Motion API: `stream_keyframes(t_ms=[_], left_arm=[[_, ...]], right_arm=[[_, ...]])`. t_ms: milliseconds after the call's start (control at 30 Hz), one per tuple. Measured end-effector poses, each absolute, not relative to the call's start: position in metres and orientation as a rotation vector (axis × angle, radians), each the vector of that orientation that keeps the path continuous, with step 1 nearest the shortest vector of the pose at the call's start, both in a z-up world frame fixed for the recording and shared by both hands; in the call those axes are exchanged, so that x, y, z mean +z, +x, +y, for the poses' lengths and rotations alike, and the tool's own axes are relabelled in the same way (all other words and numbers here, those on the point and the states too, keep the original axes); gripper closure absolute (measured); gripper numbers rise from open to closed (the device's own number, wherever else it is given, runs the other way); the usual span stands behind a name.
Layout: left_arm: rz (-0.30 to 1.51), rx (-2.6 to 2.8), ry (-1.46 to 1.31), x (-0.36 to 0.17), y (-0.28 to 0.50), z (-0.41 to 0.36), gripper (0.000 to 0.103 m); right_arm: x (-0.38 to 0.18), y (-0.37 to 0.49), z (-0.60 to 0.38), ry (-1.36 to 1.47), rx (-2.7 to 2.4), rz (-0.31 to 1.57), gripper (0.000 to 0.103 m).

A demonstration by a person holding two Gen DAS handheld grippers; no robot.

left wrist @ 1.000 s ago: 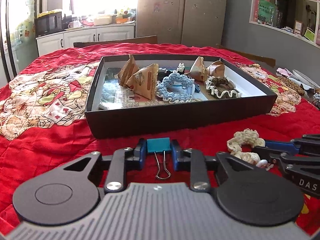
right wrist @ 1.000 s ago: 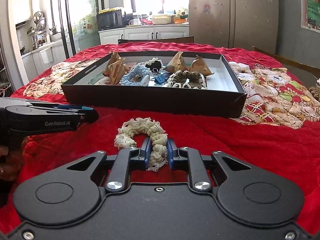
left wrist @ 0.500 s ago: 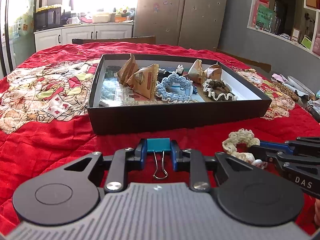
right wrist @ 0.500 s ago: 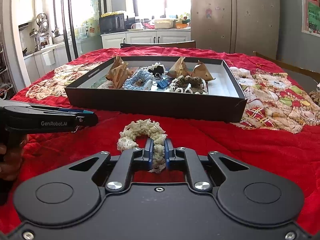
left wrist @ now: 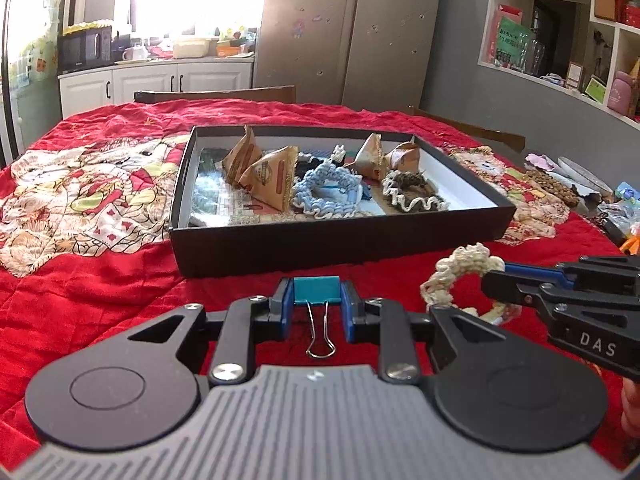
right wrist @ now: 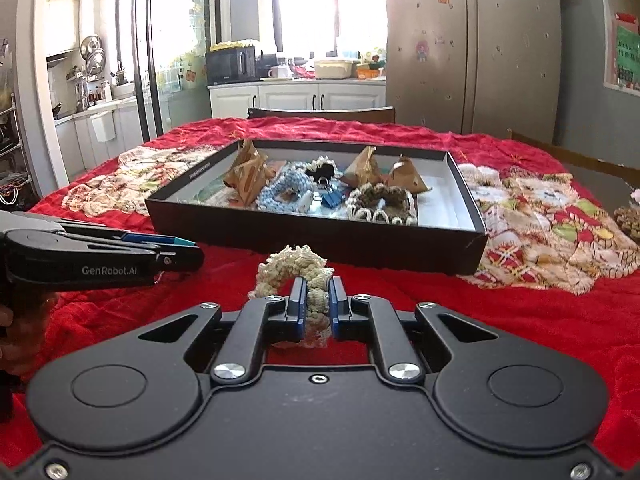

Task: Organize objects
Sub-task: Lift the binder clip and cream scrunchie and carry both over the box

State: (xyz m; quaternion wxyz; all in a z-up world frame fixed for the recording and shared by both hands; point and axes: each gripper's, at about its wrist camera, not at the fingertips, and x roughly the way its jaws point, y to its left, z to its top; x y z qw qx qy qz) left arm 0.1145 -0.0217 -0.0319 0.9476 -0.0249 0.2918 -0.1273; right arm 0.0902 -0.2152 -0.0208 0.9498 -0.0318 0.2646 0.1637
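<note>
The left gripper (left wrist: 316, 308) had its blue-padded fingers (left wrist: 285, 309) clamped on the sides of a teal binder clip (left wrist: 316, 289), whose wire handles hung back toward the camera. The right gripper (right wrist: 317, 312) had its fingers (right wrist: 297, 308) pressed together on a cream crocheted scrunchie (right wrist: 294, 267), a ruffled loop arching up and to the left of them. Seen from the right wrist, the left gripper's side read "GenRobot.AI"; from the left wrist, the right gripper (left wrist: 494, 276) showed "DAS".

Both loads sat just above the red quilted cloth (left wrist: 100, 280) on the tabletop, near the black shallow box (left wrist: 344, 240). Inside the box lay brown triangular packets (left wrist: 276, 180) with print too small to read, a pale blue scrunchie (left wrist: 328, 190), a brown-and-white scrunchie (left wrist: 412, 192) and a blue binder clip (right wrist: 332, 198).

Compared with a second before, the cream scrunchie had lifted off the cloth and both views sat slightly higher; both grips were unchanged.
</note>
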Motion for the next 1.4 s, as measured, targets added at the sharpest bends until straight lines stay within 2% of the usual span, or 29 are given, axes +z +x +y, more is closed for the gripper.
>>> stream_keyframes(t_ms=[800,1400], left_arm=[[0.484,-0.314,-0.057,0.015,0.113,-0.028,0.075],[0.462,-0.291,-0.087,0.049,0.176,-0.033,0.075]], right_arm=[[0.038,0.089,-0.211,-0.098,0.33,0.371,0.092],[0.077,0.154,-0.217,-0.063,0.273,0.34,0.092]])
